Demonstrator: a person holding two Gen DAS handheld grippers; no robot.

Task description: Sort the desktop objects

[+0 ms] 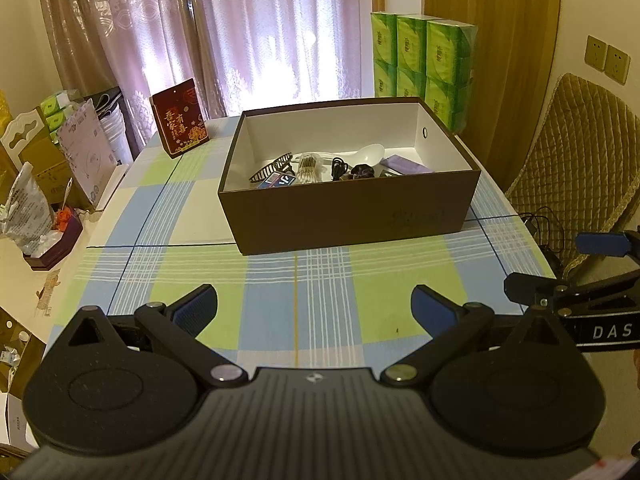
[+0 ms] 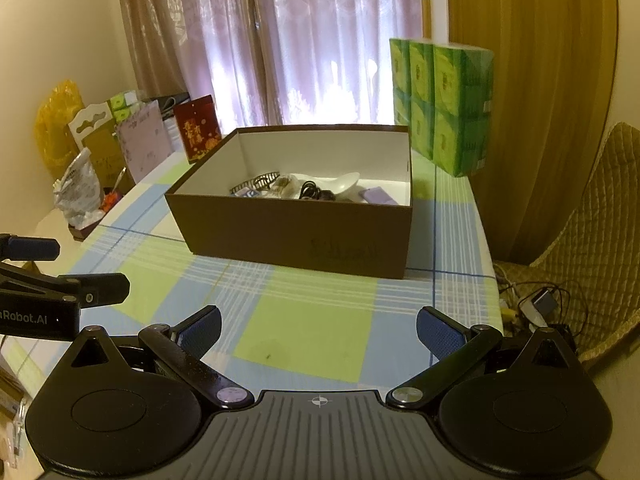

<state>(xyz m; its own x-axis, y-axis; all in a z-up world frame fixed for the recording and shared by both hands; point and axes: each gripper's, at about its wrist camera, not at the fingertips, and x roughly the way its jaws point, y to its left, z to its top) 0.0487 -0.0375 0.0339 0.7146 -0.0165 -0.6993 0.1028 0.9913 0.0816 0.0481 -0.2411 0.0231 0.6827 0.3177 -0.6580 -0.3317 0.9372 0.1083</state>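
A brown box [image 1: 352, 216] with a white inside stands open on the checked tablecloth [image 1: 280, 292]. Inside lie a white spoon [image 1: 370, 152], a black hair claw [image 1: 272, 168], a bundle of cotton swabs [image 1: 310, 168], a black cable [image 1: 340, 168], a purple packet [image 1: 406, 166] and a small blue card [image 1: 276, 180]. My left gripper [image 1: 314, 308] hovers open over the cloth in front of the box, holding nothing. My right gripper [image 2: 318, 330] is likewise open and empty, short of the box [image 2: 296, 236]. The spoon [image 2: 344, 182] and purple packet [image 2: 378, 196] show in the right wrist view too.
A red gift box [image 1: 180, 118] stands at the table's far left corner. Green tissue packs [image 1: 424, 64] are stacked behind the brown box. A quilted chair [image 1: 580, 168] with tangled cables [image 2: 532, 304] stands at the right. Bags and cartons [image 1: 40, 184] crowd the left side.
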